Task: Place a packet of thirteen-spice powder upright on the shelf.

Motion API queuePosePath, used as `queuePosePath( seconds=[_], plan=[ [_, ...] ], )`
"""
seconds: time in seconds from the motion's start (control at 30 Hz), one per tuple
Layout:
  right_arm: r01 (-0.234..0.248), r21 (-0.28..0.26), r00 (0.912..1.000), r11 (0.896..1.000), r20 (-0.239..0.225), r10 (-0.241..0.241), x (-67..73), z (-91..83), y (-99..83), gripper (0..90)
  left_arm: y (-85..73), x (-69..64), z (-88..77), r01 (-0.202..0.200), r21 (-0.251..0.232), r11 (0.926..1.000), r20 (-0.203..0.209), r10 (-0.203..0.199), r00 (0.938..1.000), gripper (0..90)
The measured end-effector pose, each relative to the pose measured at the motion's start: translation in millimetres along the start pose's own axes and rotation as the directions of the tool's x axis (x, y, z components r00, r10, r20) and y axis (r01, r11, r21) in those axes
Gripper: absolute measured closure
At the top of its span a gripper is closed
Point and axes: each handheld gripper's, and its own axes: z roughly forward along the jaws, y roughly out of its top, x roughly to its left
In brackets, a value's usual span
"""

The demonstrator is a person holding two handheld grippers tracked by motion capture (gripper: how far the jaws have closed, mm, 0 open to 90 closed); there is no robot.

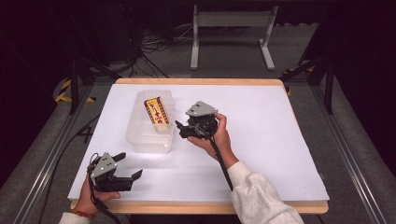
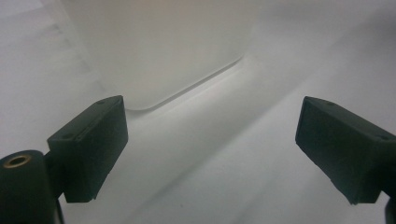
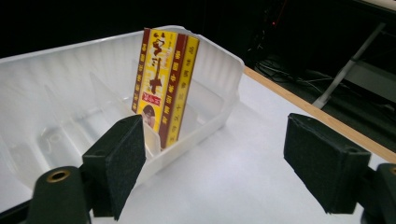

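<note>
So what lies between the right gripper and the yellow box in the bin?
In the right gripper view, the translucent bin's near wall and some bare white table separate the open right gripper from the yellow box.

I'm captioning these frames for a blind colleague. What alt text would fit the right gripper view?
A yellow and dark red printed box stands upright, leaning against a divider inside a translucent white plastic bin on a white table. The right gripper faces the bin with its two black jaws wide apart and nothing between them.
</note>
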Motion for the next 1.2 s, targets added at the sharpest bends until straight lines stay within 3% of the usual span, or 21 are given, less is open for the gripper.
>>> queuePosePath(
  seconds=[0.33, 0.6, 1.2],
  plan=[
    [0.013, 0.023, 0.9999, 1.0, 0.008, -0.013, -17.8, -23.4, -10.2, 21.5, -0.7, -0.2, 1.6, -0.001, 0.009, 1.0, 0.001, 0.001, 1.0, 10.0],
    [-0.003, 0.027, 0.9998, 1.0, 0.018, 0.003, -34.8, -41.3, -19.9, 21.5, -0.4, -0.8, 1.7, -0.006, 0.011, 0.9999, -0.001, 0.006, 1.0, 10.0],
    [0.039, 0.068, 0.9981, 0.997, 0.045, -0.042, -53.5, -71.5, -40.1, 20.3, 0.1, -1.7, 2.5, -0.016, 0.019, 0.9997, 0.0, 0.016, 0.9999, 10.0]
  ],
)
